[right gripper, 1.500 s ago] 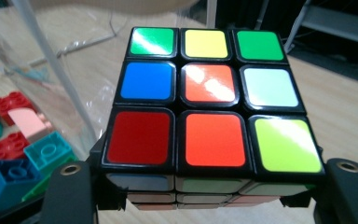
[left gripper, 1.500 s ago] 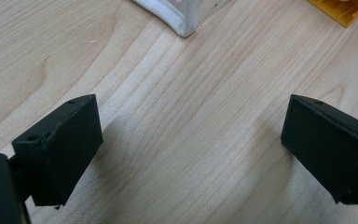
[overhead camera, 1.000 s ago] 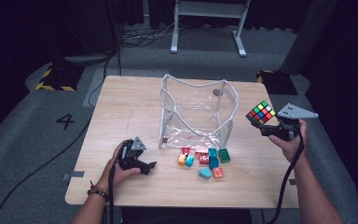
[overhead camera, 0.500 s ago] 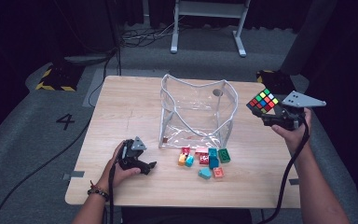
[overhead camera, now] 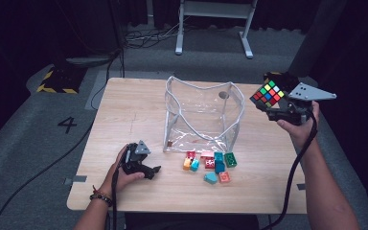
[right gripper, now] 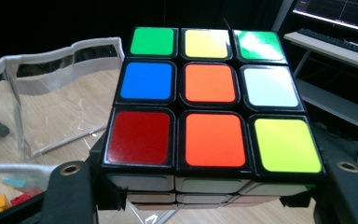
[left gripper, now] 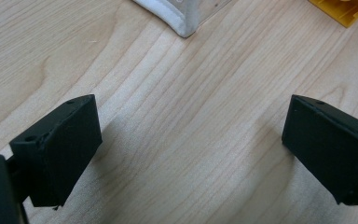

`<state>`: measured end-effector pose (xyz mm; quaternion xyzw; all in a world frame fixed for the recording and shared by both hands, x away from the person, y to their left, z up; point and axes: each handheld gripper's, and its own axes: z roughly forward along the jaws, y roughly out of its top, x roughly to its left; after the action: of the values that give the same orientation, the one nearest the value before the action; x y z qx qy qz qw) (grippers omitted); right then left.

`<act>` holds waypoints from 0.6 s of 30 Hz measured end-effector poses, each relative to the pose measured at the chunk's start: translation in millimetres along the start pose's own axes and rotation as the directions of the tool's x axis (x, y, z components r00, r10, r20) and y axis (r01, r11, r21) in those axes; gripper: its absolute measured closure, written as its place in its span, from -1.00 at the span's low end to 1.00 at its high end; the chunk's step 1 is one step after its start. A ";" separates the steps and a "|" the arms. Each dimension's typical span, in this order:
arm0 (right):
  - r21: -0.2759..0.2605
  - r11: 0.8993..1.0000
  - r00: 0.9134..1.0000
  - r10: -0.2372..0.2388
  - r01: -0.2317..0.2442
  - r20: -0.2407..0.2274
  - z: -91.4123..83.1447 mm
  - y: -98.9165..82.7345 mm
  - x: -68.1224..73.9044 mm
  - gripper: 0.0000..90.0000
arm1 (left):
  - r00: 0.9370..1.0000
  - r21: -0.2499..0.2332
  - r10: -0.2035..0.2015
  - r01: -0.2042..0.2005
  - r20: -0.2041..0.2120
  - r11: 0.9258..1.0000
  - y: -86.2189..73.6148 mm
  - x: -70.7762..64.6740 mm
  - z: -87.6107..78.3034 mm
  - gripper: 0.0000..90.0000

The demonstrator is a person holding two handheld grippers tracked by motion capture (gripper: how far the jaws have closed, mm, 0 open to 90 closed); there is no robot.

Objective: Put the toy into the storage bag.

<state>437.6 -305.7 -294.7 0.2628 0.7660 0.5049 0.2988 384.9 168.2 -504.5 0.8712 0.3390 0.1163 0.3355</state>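
Observation:
A scrambled puzzle cube with coloured squares is held in the air by my right gripper, shut on it, right of the clear bag's rim. In the right gripper view the cube sits between the two black jaws, its top face toward the camera. A clear plastic bag with white edging stands open in the middle of the wooden table. My left gripper rests on the table at the front left, jaws wide apart with nothing between them; its fingers lie over bare wood.
Several small coloured toy bricks lie in a cluster in front of the bag. A corner of the bag and a yellow brick lie ahead of the left gripper. A metal stand stands on the floor behind the table.
My right gripper has risen with the cube and drifted slightly toward the bag's far right side. The left gripper and the bricks have stayed where they were.

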 end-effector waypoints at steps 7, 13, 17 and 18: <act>-0.008 1.000 1.000 -0.023 0.023 -0.018 5.3 12.4 5.7 -0.25 | 1.000 0.000 0.001 -0.001 0.001 1.000 0.1 0.1 0.0 -0.89; -0.015 0.999 0.999 -0.032 0.031 -0.035 10.0 22.1 9.2 -0.25 | 1.000 0.004 -0.005 0.005 0.002 1.000 -0.1 -0.3 -0.2 -0.89; -0.011 0.999 0.998 -0.047 0.046 -0.050 13.6 32.4 10.9 -0.25 | 1.000 0.001 0.001 -0.001 0.001 1.000 0.1 0.1 -0.1 -0.89; -0.011 0.999 0.997 -0.048 0.047 -0.054 14.4 34.2 11.4 -0.25 | 1.000 0.001 0.001 -0.001 0.001 1.000 0.1 0.1 -0.1 -0.89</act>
<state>443.6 -276.8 -269.6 0.2292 0.7775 0.5082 0.2910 385.0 168.3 -504.4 0.8716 0.3384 0.1159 0.3351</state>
